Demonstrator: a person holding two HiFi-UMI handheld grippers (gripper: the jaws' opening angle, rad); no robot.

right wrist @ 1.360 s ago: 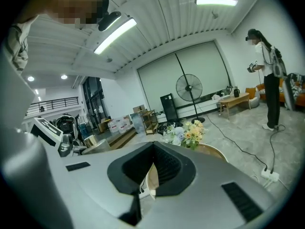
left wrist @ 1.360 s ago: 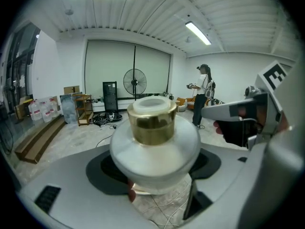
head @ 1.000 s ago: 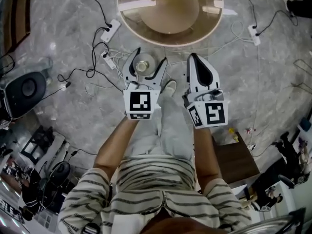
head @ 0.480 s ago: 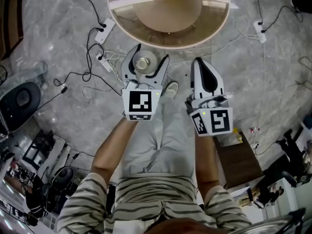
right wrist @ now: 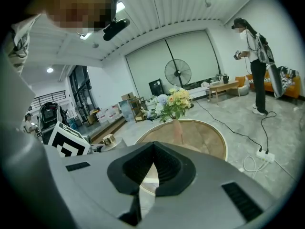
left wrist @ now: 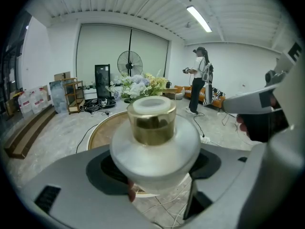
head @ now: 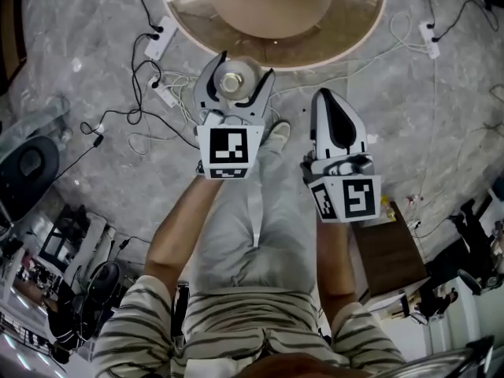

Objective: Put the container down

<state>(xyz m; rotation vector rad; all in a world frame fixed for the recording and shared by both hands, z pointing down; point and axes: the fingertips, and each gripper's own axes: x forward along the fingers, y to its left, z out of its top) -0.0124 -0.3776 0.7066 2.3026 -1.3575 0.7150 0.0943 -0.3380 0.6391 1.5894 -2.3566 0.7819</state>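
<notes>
A frosted glass container (left wrist: 155, 144) with a gold neck and white cap sits upright between my left gripper's jaws, carried in the air. My left gripper (head: 234, 85) is shut on it, and from the head view the container (head: 232, 81) hangs just short of the round table (head: 358, 36). My right gripper (head: 337, 120) is beside it on the right, shut and empty, its black pads (right wrist: 164, 168) meeting. In the right gripper view the container (right wrist: 108, 140) appears at the left, next to the left gripper's marker cube.
A vase of flowers (right wrist: 177, 104) stands on the round wooden table (right wrist: 207, 137). Cables and power strips (head: 155, 39) lie on the marble floor. A dark wooden stool (head: 390, 258) is at my right. Another person (right wrist: 255, 63) stands at the far right.
Both grippers have come closer to the round table, the left one still holding the container. The table now fills more of the upper head view.
</notes>
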